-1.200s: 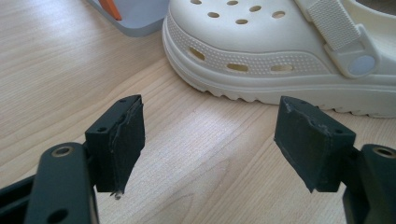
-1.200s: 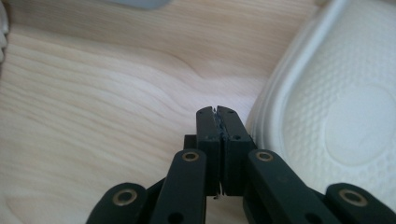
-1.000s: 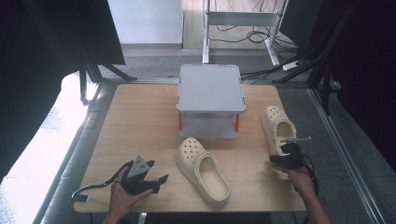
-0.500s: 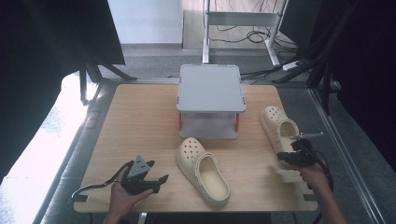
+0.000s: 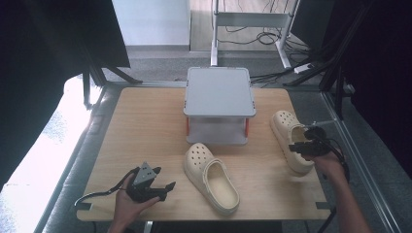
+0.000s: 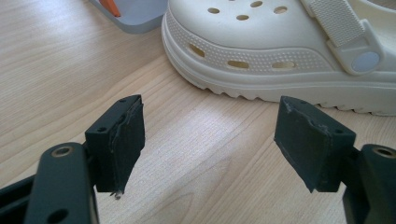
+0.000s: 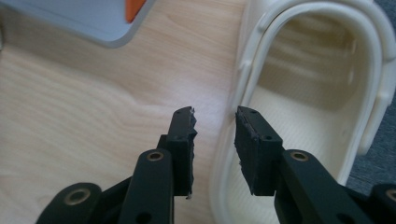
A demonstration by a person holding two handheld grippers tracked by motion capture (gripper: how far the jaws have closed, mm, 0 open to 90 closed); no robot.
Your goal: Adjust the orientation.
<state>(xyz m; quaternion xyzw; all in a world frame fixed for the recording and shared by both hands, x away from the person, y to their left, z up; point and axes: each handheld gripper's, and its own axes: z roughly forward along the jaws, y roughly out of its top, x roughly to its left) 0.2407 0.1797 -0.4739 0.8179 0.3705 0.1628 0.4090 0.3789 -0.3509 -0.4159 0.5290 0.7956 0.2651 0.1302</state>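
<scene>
Hovering over right clog (image 5: 290,138) rim, right gripper (image 7: 215,122) just parted (nothing clamped), left gripper (image 6: 208,128) open, grey stand (image 5: 219,92) between clogs.

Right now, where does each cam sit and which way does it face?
High view: above the person's table edge, facing forward and down on the wooden table, grey stand, both clogs; forearms, left gripper, right gripper.
Left gripper view: on the left gripper, low, facing the middle clog; open jaws show.
Right gripper view: on the right gripper, facing down at the right clog; parted jaws above its rim.
Shared: both gripper views catch the stand's corner.
</scene>
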